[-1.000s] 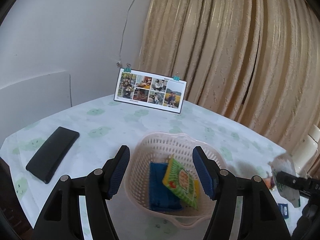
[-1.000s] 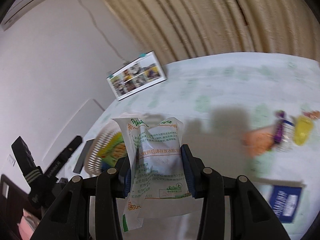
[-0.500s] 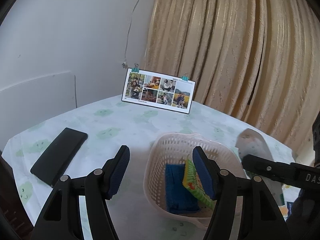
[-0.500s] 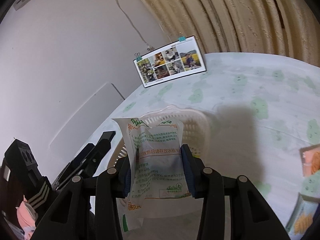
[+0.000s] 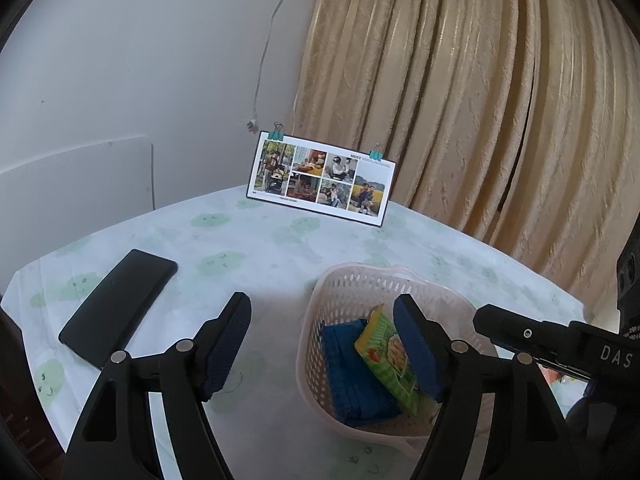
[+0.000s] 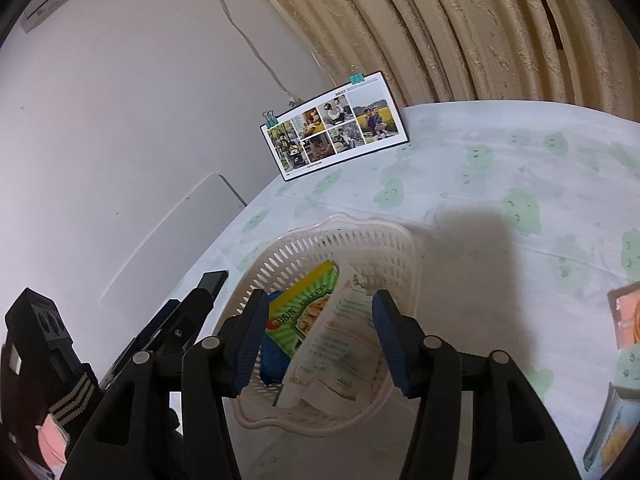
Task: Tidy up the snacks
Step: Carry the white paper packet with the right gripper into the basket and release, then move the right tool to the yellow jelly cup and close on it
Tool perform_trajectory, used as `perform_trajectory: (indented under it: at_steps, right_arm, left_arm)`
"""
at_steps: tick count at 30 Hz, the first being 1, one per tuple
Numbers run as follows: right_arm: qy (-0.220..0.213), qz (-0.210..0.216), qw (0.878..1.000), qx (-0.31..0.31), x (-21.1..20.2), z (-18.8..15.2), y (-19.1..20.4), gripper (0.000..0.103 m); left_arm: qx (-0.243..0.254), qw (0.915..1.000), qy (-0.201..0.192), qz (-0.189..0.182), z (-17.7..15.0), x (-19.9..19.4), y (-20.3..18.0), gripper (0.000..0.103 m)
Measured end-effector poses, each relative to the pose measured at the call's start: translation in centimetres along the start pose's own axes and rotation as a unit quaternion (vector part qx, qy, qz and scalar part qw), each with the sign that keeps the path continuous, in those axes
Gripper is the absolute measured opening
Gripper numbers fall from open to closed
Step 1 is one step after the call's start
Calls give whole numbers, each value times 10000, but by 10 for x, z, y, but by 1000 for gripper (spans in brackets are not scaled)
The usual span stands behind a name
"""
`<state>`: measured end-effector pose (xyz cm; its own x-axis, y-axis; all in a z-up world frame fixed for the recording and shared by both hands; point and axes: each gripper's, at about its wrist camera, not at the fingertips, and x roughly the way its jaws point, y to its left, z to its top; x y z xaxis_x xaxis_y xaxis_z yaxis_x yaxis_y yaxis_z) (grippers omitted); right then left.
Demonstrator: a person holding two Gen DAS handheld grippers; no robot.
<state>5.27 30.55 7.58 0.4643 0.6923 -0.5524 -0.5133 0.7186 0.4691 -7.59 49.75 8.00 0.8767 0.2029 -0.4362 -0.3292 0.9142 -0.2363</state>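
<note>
Now right claw [image 6: 316,332] wide over basket [image 6: 360,240], white packet [image 6: 340,344] inside, left claw [image 5: 322,340] wide.

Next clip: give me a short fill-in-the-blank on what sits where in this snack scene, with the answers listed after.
1. The white snack packet now lies inside the ______, below the right tool.
2. The left tool is open and holds ______.
3. The green snack packet leans against a ______ packet in the basket.
4. The photo card stands at the table's far edge, held by two teal ______.

Answers: basket; nothing; blue; clips
</note>
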Motion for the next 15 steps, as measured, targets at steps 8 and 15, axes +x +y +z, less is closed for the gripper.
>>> perform_trajectory:
  at_steps: [8, 15]
  right_arm:
    - [-77, -287, 9996, -30, -9, -5, -11, 52]
    - [-127, -607, 9980, 143, -18, -7, -34, 52]
  left_arm:
    - [29, 10000, 11, -55, 0, -2, -5, 74]
    - [67, 9999, 19, -87, -1, -2, -12, 74]
